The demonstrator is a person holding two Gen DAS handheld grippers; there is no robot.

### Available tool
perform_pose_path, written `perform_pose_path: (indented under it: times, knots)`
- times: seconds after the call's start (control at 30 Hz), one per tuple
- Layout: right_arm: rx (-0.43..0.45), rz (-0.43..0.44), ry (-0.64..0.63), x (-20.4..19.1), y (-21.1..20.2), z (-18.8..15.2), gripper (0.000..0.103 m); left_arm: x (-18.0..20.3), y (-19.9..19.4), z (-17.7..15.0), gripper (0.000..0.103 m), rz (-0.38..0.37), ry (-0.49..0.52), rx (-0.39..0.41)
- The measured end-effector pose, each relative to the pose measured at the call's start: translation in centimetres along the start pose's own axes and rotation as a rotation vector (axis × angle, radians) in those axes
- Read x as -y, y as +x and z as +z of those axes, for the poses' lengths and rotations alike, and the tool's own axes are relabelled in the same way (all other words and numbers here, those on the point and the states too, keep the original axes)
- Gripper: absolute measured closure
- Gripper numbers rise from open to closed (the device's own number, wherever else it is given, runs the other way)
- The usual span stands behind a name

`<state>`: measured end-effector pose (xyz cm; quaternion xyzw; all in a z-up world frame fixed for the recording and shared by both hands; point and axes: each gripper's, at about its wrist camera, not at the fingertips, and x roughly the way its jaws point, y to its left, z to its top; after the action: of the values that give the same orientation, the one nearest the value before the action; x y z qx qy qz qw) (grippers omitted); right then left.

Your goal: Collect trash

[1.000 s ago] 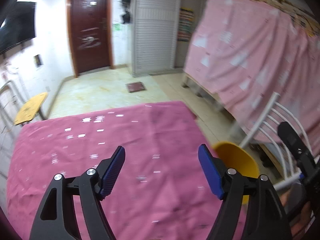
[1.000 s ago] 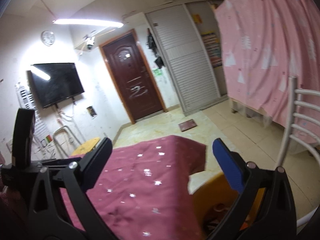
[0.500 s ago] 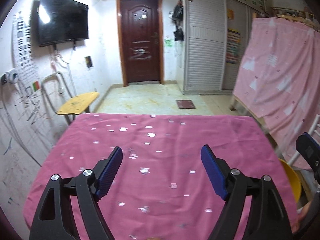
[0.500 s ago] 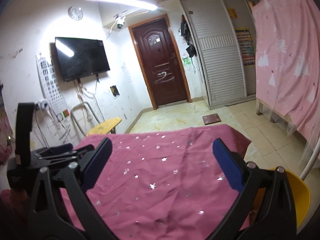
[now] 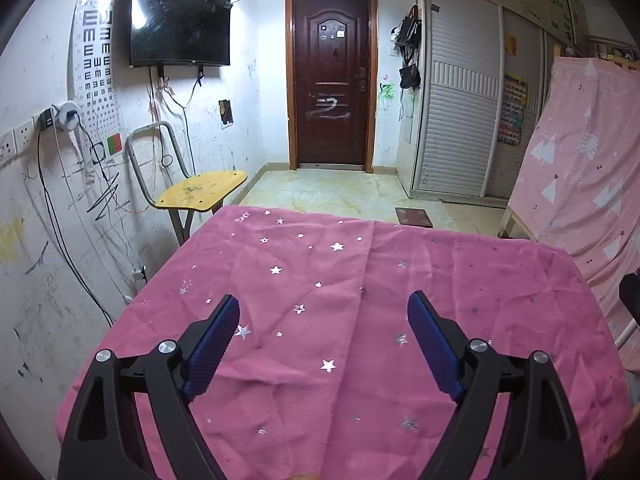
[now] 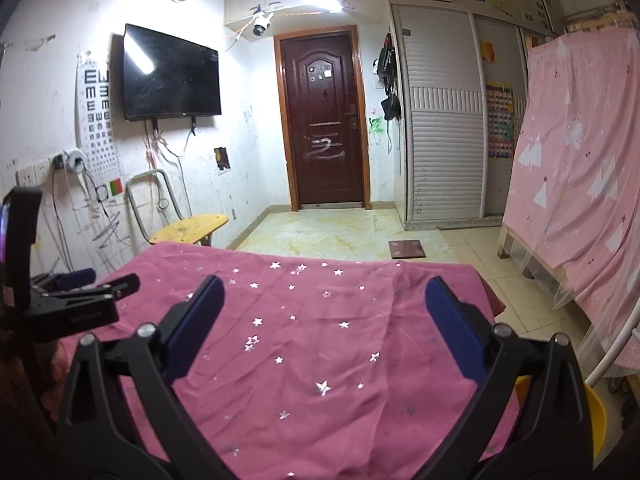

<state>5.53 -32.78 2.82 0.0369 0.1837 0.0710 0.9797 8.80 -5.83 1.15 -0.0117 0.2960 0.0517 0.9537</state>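
A: Where are the two grippers?

B: Both hang above a table draped in a pink star-print cloth (image 5: 340, 320). The left gripper (image 5: 323, 320) has its blue pads (image 5: 210, 348) spread wide with nothing between them. The right gripper (image 6: 324, 312) is the same — jaws far apart, only cloth showing in the gap.

A: And the trash?

B: I can't make out any loose scrap on the cloth in either view. The one thing that looks linked to the task is a yellow bin (image 6: 596, 420) — it sits low beside the table's right edge, partly hidden behind the right gripper's finger. What is inside it cannot be told from here.

A: Anything else around?

B: In the right wrist view, the left gripper's body shows at the far left edge, over the table's left side. Beyond the table stand a yellow chair (image 5: 200, 194) against the wall, a dark brown door (image 5: 330, 96), and a wall-mounted TV (image 5: 180, 28). A pink curtain (image 6: 580, 160) hangs on the right, and a white metal chair frame (image 6: 616, 348) stands just beside the bin.
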Motion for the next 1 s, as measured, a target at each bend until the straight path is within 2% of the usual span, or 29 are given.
perform_pose_path:
  times: [0.53, 1.0]
  knots:
    - [0.008, -0.028, -0.03, -1.2, 0.7, -0.2, 0.006, -1.5, 1.6, 0.0, 0.023, -0.032, -0.016, -0.024]
    - [0.008, -0.027, -0.031, -1.4, 0.6, -0.2, 0.006, -1.2, 1.9, 0.0, 0.023, -0.031, -0.01, -0.031]
